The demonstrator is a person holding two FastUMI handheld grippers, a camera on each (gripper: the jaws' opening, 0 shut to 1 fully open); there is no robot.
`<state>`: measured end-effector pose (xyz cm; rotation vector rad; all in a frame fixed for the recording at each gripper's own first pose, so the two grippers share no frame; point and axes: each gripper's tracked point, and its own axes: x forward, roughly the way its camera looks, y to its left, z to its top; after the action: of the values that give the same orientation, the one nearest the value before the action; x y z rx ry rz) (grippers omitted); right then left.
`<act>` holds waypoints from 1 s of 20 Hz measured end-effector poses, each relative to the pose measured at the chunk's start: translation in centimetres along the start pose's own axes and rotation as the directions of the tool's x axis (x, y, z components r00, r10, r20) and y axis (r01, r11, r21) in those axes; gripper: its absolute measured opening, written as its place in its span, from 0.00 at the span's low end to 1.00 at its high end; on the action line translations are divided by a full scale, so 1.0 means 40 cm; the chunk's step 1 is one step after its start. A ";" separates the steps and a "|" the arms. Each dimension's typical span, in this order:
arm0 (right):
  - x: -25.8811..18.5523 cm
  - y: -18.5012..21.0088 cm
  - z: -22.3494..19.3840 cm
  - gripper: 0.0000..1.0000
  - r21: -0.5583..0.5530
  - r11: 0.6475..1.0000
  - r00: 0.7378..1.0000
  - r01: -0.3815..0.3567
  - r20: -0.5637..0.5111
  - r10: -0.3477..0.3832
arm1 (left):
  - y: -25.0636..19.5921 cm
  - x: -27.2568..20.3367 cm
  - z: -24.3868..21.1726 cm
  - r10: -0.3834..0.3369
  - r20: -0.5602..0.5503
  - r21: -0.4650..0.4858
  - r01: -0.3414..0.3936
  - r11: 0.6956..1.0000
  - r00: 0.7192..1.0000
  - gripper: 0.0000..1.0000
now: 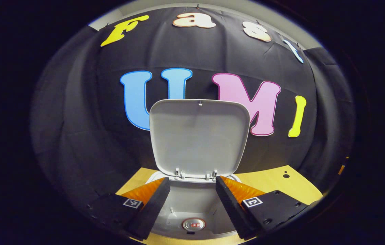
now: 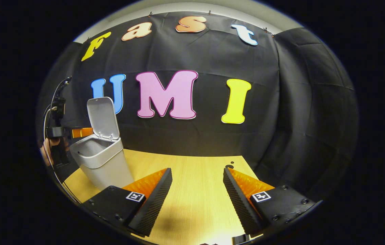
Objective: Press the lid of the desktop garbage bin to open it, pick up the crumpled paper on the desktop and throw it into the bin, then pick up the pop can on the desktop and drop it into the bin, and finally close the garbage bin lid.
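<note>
Wooden desktop (image 2: 192,190) lies under your right gripper (image 2: 197,190), its fingers spread apart and holding nothing. Your left gripper (image 1: 192,200) hangs above the bin (image 1: 192,204), fingers apart, lid (image 1: 199,136) upright. Inside the bin, the pop can (image 1: 193,224) stands on end.

No readable words, brands or numbers stand on anything here. Square black-and-white coded markers (image 1: 133,203) sit on the gripper fingers (patterns, not text). The can (image 1: 193,224) top inside the bin (image 2: 100,160) shows no legible print.
</note>
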<state>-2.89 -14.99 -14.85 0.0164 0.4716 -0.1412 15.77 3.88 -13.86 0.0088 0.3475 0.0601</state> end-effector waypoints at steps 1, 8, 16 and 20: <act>0.003 0.005 -0.002 0.97 -0.001 1.000 1.000 -0.009 -0.004 0.009 | 0.011 -0.002 0.009 0.017 0.009 0.004 -0.017 1.000 1.000 0.93; 0.073 0.068 0.106 0.98 0.009 0.990 0.989 -0.142 0.047 0.141 | 0.057 -0.007 0.200 0.091 0.119 0.005 -0.093 0.996 0.989 0.93; 0.135 0.083 0.200 0.98 -0.061 0.970 0.966 -0.236 0.092 0.241 | 0.032 0.065 0.434 0.073 0.291 0.033 -0.086 0.996 0.954 0.92; 0.111 0.058 0.177 0.98 -0.110 0.969 0.971 -0.223 0.067 0.231 | 0.017 0.165 0.420 0.013 0.245 -0.043 -0.002 0.999 0.970 0.92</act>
<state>4.55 -13.61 -10.59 -0.0349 0.3943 0.1071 27.63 5.00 -0.30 -0.0243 0.0987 0.0728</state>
